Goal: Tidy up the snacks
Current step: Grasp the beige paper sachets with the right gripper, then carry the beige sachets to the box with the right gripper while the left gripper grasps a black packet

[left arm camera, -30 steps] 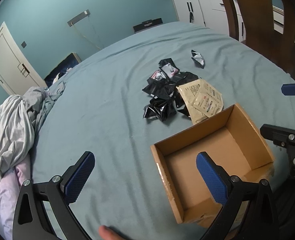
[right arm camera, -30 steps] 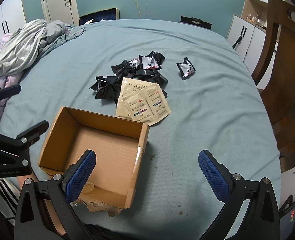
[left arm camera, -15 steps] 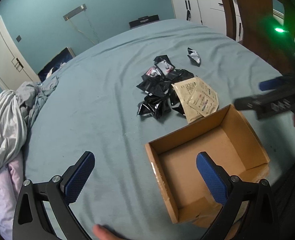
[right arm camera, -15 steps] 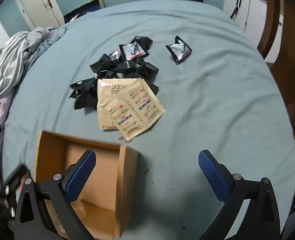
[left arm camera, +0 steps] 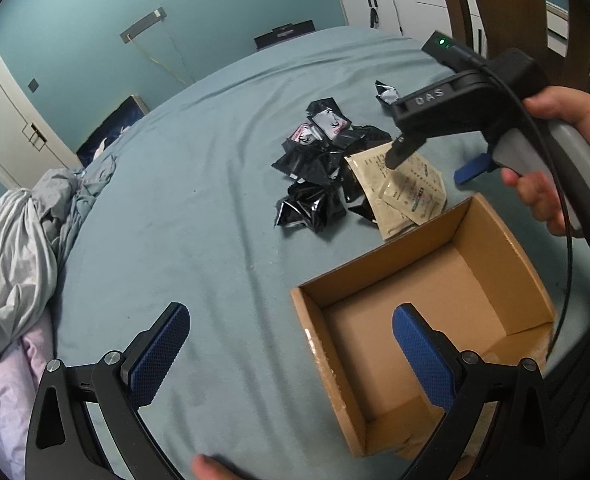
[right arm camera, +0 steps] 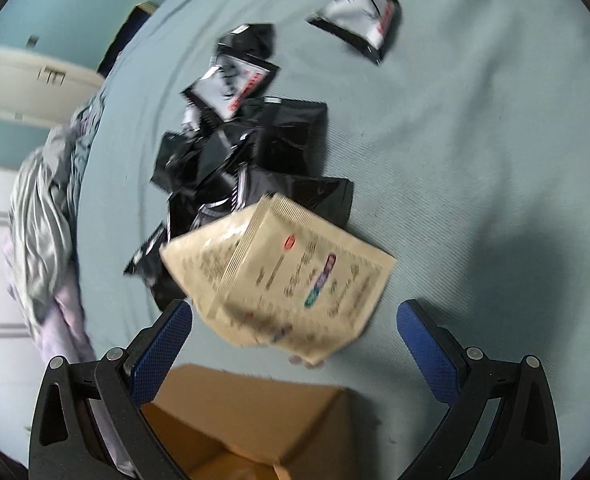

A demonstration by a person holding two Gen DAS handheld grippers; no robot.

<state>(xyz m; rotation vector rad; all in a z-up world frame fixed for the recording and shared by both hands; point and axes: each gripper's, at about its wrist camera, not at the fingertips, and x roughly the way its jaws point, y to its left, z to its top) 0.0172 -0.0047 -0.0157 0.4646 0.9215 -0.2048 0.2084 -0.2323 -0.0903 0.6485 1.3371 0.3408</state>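
two grippers: both with jaws spread wide and nothing between them.
right gripper [right arm camera: 293,330]: held in a person's hand [left arm camera: 555,160], tilted down over the beige packets, its pads straddling their near end in the right wrist view.
left gripper [left arm camera: 291,352]: hangs back at the near edge of the bed, one pad over bare sheet, the other over the box; well apart from the snacks.
beige packets [right arm camera: 295,280]: two flat sachets overlapped, lying on the bed [left arm camera: 175,208] just beyond the far wall of the cardboard box; their near corner points at the right gripper.
black packets [right arm camera: 247,152]: a loose heap touching the far side of the beige ones; one stray black packet [right arm camera: 359,20] lies apart, further out toward the far edge.
cardboard box [left arm camera: 427,304]: open, looks empty, at the near edge of the bed, between the grippers and the pile.
key relation: the beige packets lie straight ahead of and below the right gripper, which is far nearer than the left; their long axis seems to run across its opening on a slant.
likely step: lower the right gripper onto the top beige packet's near edge, then carry it back to the box.
risk: thin, flat packets on soft sheet; the pads may pinch both, or fabric.
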